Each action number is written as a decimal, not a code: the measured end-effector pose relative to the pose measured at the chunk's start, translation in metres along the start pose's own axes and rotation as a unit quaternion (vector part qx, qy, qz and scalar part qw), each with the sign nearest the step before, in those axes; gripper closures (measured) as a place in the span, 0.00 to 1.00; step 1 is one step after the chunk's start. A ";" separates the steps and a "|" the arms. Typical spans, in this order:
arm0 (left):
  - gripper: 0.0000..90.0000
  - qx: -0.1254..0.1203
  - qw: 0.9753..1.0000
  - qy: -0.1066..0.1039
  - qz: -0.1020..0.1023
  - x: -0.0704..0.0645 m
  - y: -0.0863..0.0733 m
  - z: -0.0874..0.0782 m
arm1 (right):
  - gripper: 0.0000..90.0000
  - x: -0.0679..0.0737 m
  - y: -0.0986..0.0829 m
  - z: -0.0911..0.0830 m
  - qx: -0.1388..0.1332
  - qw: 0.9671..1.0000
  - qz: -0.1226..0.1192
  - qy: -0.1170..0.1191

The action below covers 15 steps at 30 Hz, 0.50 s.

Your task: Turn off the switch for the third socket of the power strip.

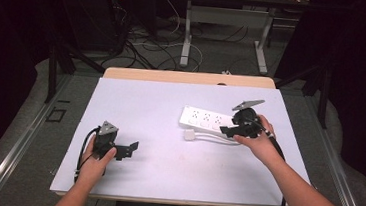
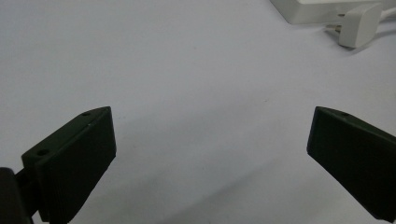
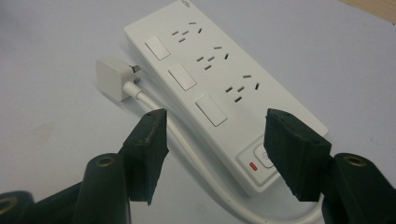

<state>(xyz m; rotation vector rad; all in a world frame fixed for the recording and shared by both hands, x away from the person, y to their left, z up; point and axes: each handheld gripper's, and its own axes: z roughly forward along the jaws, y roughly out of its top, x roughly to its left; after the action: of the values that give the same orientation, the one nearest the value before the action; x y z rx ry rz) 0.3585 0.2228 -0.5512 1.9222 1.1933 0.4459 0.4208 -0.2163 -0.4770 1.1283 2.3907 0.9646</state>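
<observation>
Ok, right claw [image 3: 212, 140] wide apart over white plastic power strip [image 3: 219, 74]; straddle its switch end squarely before closing. Left claw [image 2: 210, 154] apart, idle.

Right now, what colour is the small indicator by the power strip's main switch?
Red, on the white power strip, beside its main switch; clearest in the right gripper view.

white power strip [image 3: 219, 88] | flat on table | plug [image 3: 113, 77] unplugged, just beside

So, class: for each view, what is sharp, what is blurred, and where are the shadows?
High view: dim surroundings, table sheet lit. Left gripper view: soft throughout, plug fuzzy, shadow under jaws. Right gripper view: power strip crisp, near jaws slightly soft.
</observation>
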 end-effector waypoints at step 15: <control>0.01 -0.001 1.000 -0.001 -0.003 0.000 0.000 0.000 | 0.50 0.012 0.022 0.012 0.013 1.000 -0.020 0.010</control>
<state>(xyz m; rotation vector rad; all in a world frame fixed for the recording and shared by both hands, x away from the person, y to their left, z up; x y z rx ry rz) 0.3584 0.2228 -0.5513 1.9163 1.1960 0.4427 0.4316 -0.1916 -0.4706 1.0803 2.4392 0.9395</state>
